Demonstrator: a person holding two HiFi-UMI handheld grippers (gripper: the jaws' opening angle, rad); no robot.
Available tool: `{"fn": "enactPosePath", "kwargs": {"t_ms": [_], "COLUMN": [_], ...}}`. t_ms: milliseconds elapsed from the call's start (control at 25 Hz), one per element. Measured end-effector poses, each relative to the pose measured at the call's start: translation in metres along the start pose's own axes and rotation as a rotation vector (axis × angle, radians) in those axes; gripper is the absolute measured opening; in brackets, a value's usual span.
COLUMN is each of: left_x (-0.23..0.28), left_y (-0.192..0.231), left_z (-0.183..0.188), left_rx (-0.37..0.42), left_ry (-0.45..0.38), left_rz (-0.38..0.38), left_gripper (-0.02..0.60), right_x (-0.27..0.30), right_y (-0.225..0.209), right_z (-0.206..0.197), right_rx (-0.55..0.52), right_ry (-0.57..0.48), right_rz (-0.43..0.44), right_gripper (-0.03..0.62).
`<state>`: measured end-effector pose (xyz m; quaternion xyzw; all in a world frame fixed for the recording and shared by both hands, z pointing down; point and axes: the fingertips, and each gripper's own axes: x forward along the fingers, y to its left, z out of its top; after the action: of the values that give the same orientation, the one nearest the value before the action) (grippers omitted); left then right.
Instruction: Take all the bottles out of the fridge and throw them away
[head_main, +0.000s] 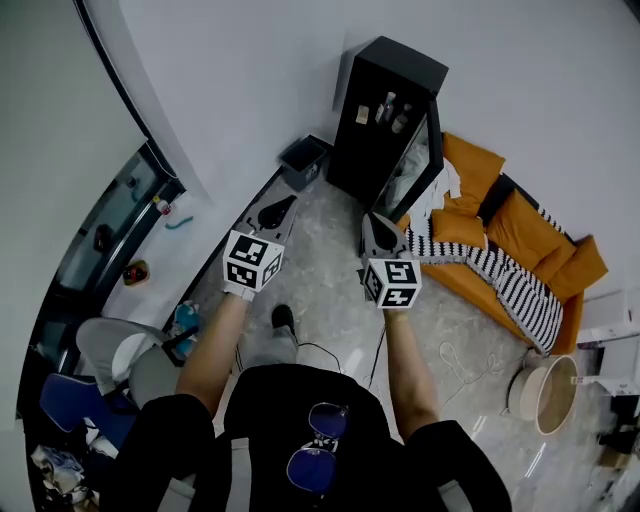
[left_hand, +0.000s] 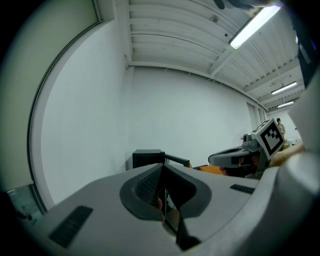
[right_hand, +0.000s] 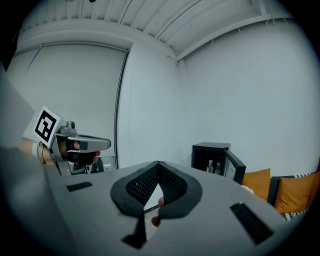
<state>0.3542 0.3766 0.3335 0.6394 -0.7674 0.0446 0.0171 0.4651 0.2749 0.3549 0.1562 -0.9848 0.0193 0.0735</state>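
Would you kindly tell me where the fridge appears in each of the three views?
Head view: fridge top centre, door open.
Left gripper view: fridge at centre, just above the jaws.
Right gripper view: fridge right of centre.
Shared landmark: the orange sofa beside it.

No legible text, brand, number or sign. Centre of the head view: the marker cube (head_main: 252, 262) of the left gripper (head_main: 277, 212) and that of the right gripper (head_main: 378, 232) bear square black-and-white patterns without letters. Upper centre: labels on the bottles (head_main: 393, 108) in the fridge (head_main: 372, 140) are too small to read
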Motion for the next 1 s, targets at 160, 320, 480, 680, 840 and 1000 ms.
{"fn": "enactPosePath", "kwargs": {"t_ms": [160, 320, 480, 680, 840, 1000], "left_x": [0.029, 0.054, 0.074, 0.091, 0.106, 0.127], "left_y": [0.044, 0.080, 0.112, 0.151, 0.177, 0.192], "left_z": [0.003, 0.004, 0.001, -0.007, -0.011, -0.018], "left_rx": [-0.007, -0.022, -0.034, -0.039, -0.043, -0.042], "left_ry": [0.007, -0.001, -0.002, 0.014, 0.027, 0.041], "left_rz": [-0.020, -0.027, -0.033, -0.042, -0.044, -0.057], "left_gripper": [0.002, 0.002, 0.002, 0.002, 0.002, 0.002], "right_x": [0.053, 0.099, 0.143, 0.191, 0.220, 0.245], "right_y": [0.001, 0.001, 0.002, 0.008, 0.009, 0.000], "right_z": [0.015, 0.025, 0.031, 0.034, 0.033, 0.029], "right_rx": [-0.001, -0.010, -0.022, -0.017, -0.008, 0.006], "right_ry": [0.003, 0.009, 0.012, 0.014, 0.017, 0.025], "right_rz": [-0.004, 0.002, 0.007, 0.007, 0.007, 0.000], "right_gripper": [0.000, 0.000, 0.000, 0.000, 0.000, 0.000]}}
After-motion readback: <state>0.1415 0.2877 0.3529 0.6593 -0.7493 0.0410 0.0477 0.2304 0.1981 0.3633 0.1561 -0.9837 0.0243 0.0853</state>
